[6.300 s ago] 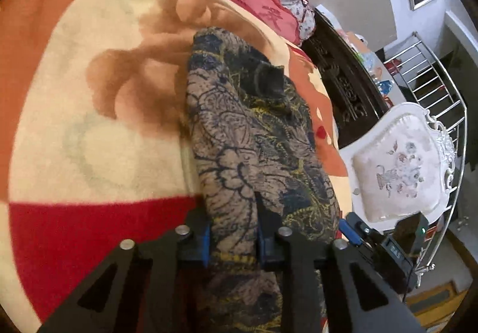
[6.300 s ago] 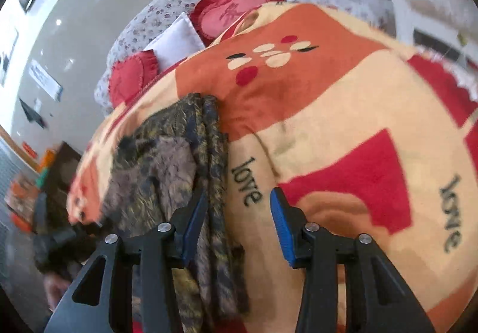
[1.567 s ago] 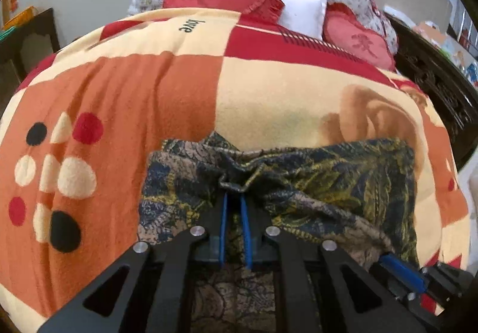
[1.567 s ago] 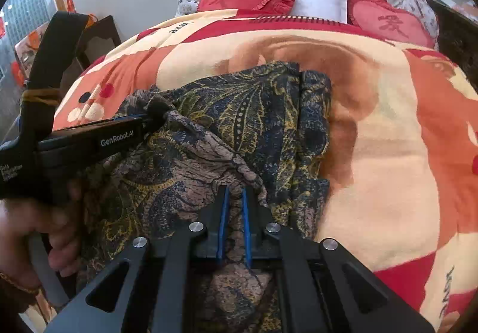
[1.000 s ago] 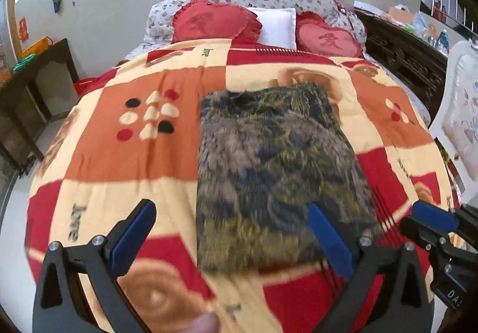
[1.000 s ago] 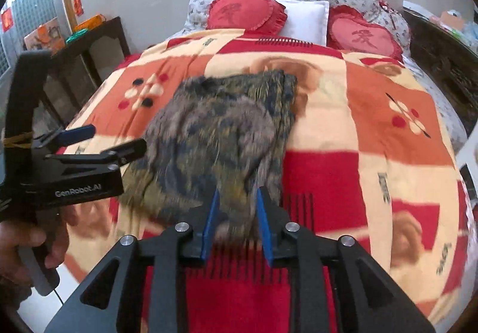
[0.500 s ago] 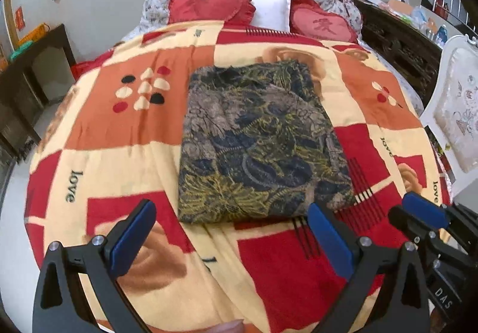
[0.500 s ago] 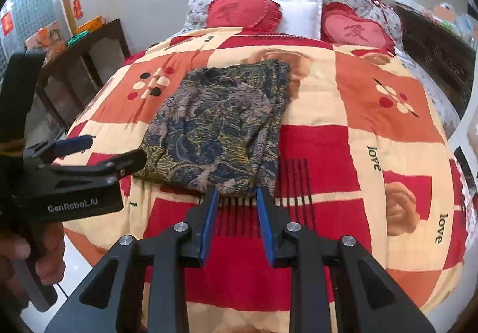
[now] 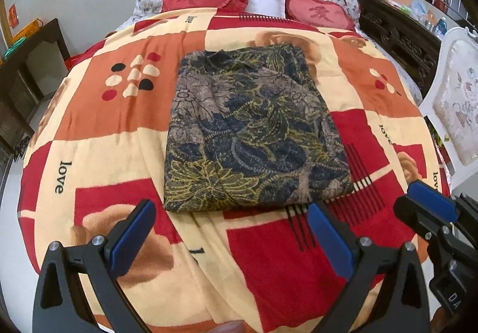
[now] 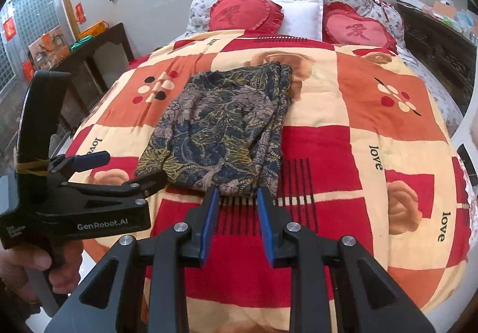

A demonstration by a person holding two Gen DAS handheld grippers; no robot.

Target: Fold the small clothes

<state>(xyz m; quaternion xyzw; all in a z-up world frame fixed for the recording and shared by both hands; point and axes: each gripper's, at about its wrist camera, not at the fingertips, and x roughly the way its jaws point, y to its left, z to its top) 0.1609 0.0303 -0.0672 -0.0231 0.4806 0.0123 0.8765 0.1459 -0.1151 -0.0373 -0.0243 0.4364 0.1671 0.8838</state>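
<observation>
- I am holding my left gripper [image 9: 230, 231] above the near edge of the bed, its blue pads spread wide and gripping nothing.
- I am holding my right gripper [image 10: 236, 222] alongside it, jaws parted by a moderate gap, also empty.
- The folded garment [image 9: 248, 135], a dark paisley-print cloth, is lying flat as a rough rectangle on the patchwork blanket [image 9: 98, 111], near the middle of the bed and just beyond both grippers.
- Neither gripper is touching the cloth.
- Two red heart cushions [image 10: 245, 14] and a white pillow [image 10: 301, 16] are sitting at the headboard, well apart from the garment.
</observation>
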